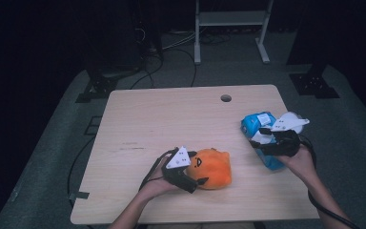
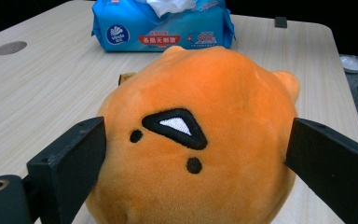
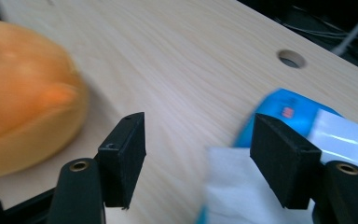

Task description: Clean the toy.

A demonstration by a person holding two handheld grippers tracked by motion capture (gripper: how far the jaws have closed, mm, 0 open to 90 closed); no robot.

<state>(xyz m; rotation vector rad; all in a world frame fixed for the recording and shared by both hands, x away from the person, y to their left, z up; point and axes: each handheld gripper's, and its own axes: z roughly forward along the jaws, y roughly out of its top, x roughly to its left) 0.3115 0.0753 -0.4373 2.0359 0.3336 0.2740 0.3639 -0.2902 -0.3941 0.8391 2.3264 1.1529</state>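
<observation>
1. An orange plush toy [image 1: 213, 168] is seen lying on the wooden table [image 1: 171, 119], near the front edge, a little right of the middle.
2. The left gripper [image 1: 194, 181] is placed just at the left side of the plush toy. In the left gripper view the toy [image 2: 196, 140] is found between the two black jaws, which are closed against its two sides, so the toy is gripped.
3. A blue pack of wipes [image 1: 259, 133] is seen near the right edge of the table, well apart from the plush toy, with a white sheet coming out of its top.
4. The right gripper [image 1: 262, 140] is held over this pack. In the right gripper view its jaws are kept apart, nothing is clamped between them, and the pack [image 3: 289, 107] is seen behind the right jaw.
</observation>
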